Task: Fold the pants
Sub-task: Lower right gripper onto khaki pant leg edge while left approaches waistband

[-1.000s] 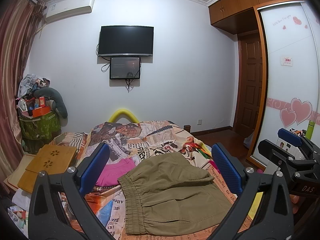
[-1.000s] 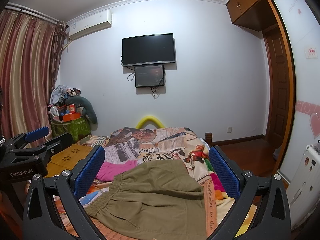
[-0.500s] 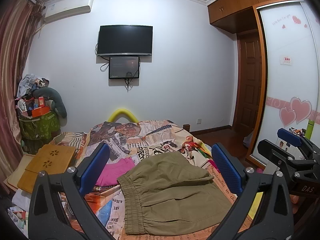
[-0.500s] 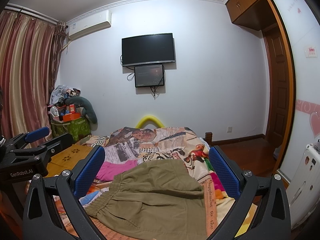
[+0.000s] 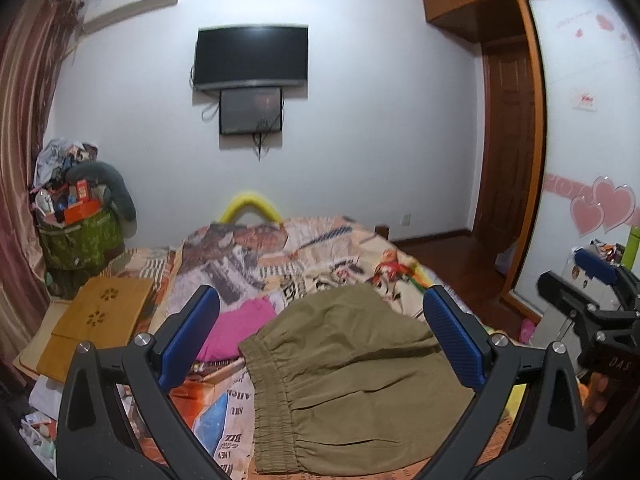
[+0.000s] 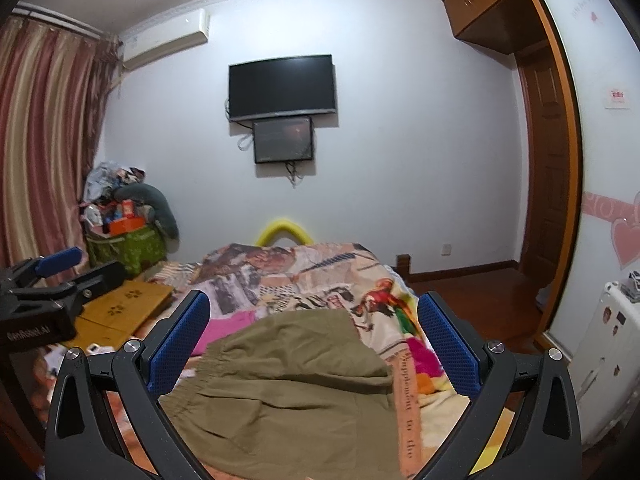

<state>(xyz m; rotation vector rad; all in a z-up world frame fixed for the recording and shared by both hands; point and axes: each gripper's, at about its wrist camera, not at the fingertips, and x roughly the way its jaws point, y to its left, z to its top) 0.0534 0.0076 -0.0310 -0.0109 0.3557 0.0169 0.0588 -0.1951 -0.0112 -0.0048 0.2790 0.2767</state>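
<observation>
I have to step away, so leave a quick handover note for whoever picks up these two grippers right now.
Left gripper: open, holding nothing, above the bed.
Right gripper: open, empty too, beside it.
The olive-green pants lie on the patterned bedspread, elastic waistband toward the left, already lying doubled over and fairly compact, a pink garment just beyond them.
Done: neither gripper is touching the fabric.
Left: grip an edge, finish folding, smooth flat.
</observation>
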